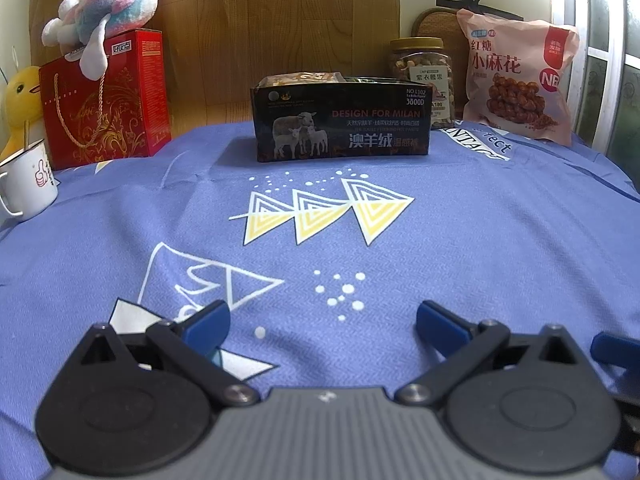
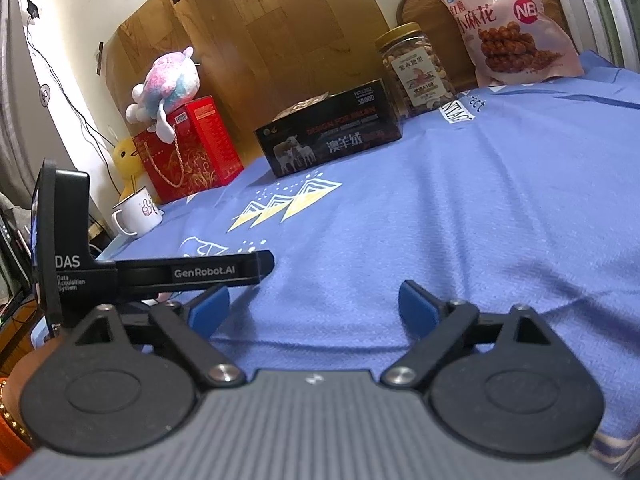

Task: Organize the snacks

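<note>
A black open-topped box (image 1: 342,120) with sheep pictures stands at the far middle of the blue tablecloth (image 1: 460,240); snack packets show inside its top. It also shows in the right wrist view (image 2: 332,132). A nut jar (image 1: 424,76) with a gold lid and a pink snack bag (image 1: 516,76) stand to its right, also seen as the jar (image 2: 416,68) and the bag (image 2: 504,24). My left gripper (image 1: 322,326) is open and empty, low over the near cloth. My right gripper (image 2: 312,306) is open and empty, beside the left gripper's body (image 2: 160,272).
A red gift box (image 1: 104,100) with a plush toy (image 1: 108,12) on top stands far left, with a yellow duck toy (image 1: 20,104) and a white mug (image 1: 28,184) beside it. A wooden board (image 1: 280,20) backs the table. A window is at the right.
</note>
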{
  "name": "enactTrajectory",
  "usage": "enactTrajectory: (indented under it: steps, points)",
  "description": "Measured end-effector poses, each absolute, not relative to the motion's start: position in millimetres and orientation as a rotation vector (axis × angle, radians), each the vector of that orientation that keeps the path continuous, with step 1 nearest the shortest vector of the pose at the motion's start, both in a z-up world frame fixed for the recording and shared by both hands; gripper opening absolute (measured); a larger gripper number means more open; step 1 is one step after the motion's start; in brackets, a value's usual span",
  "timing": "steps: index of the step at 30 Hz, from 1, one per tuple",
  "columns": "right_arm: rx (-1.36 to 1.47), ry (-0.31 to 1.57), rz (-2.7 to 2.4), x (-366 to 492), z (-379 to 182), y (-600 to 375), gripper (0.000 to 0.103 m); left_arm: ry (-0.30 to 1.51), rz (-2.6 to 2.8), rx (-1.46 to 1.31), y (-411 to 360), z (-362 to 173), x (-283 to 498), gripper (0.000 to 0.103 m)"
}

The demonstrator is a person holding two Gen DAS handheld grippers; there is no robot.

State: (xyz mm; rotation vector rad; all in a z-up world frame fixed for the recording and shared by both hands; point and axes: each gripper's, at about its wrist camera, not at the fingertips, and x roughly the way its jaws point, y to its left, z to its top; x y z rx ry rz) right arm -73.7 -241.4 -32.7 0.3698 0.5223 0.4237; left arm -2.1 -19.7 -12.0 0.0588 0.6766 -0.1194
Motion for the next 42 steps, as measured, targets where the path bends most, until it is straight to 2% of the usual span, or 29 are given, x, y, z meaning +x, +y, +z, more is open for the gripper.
enactTrajectory:
  steps: [42]
  points:
    - [0.321,0.463,0.271,-86,-26,-242,0.094,0.738,-0.106,0.038,-21,-5,-18,0.103]
